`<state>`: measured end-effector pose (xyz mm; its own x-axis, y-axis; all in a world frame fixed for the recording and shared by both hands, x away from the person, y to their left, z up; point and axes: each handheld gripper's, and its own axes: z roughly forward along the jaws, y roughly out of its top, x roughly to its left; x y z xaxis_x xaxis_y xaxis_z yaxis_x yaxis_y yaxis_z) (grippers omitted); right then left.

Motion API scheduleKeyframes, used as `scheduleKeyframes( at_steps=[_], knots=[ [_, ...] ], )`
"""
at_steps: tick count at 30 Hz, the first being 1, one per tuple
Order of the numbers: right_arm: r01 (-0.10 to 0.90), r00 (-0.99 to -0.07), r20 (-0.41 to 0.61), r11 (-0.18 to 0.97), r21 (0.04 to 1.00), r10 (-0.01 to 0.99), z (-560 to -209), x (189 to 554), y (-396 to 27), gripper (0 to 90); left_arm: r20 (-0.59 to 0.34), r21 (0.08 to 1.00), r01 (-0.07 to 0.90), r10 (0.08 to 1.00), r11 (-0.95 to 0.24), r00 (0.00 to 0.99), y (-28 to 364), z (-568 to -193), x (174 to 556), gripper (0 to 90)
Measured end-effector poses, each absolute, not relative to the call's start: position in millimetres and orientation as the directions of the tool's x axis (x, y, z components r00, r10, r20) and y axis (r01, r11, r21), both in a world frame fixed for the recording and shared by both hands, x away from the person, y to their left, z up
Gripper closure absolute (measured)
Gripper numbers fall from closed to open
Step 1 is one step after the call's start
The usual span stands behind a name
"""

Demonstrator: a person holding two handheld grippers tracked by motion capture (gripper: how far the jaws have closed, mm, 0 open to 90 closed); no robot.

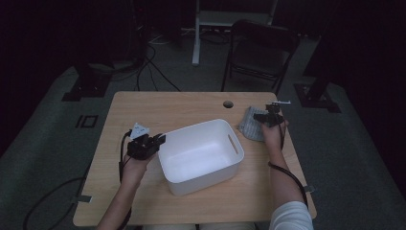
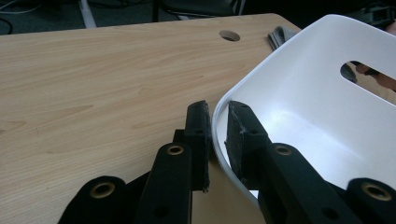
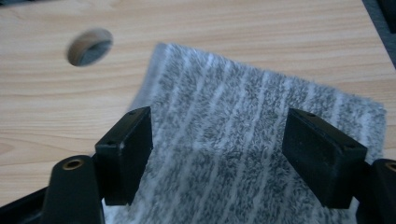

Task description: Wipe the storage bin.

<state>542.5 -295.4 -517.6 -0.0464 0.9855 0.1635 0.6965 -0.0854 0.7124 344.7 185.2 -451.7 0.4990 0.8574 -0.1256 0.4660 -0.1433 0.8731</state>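
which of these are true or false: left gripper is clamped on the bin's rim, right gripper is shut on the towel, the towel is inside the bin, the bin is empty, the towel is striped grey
1. The left gripper is clamped on the rim of the white bin. True.
2. The right gripper is shut on the towel. False: its jaws stand wide open over the towel, not pressing it.
3. The towel is inside the bin. False: it lies on the table, beside the bin's right end.
4. The bin is empty. True, as far as the high view shows its inside.
5. The towel is grey with pale stripes. True.
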Motion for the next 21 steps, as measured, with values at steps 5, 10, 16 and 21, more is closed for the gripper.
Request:
scheduleKeyframes(
  at_steps=[5, 10, 16, 21],
  knots=[
    [0.730, -0.044, 0.125, -0.053, 0.681, 0.991, -532.1, 549.4, -289.7, 18.9, -0.129, 0.873, 0.467, 0.856, -0.141, 0.500, 185.7, -452.0, 344.4, 79.1],
    [0.717, -0.059, 0.058, 0.002, 0.697, 0.997, -539.1, 547.2, -281.3, 17.6, -0.130, 0.873, 0.467, 0.855, -0.141, 0.501, 185.7, -452.0, 344.5, 79.0],
    [0.724, -0.099, 0.030, 0.052, 0.688, 0.995, -538.6, 546.5, -281.4, 25.3, -0.129, 0.876, 0.462, 0.856, -0.139, 0.501, 185.6, -452.3, 344.6, 79.0],
    [0.722, -0.155, 0.030, 0.092, 0.686, 0.987, -534.5, 543.2, -276.0, 55.3, -0.133, 0.876, 0.462, 0.853, -0.137, 0.504, 185.6, -452.4, 345.8, 79.0]
  ],
)
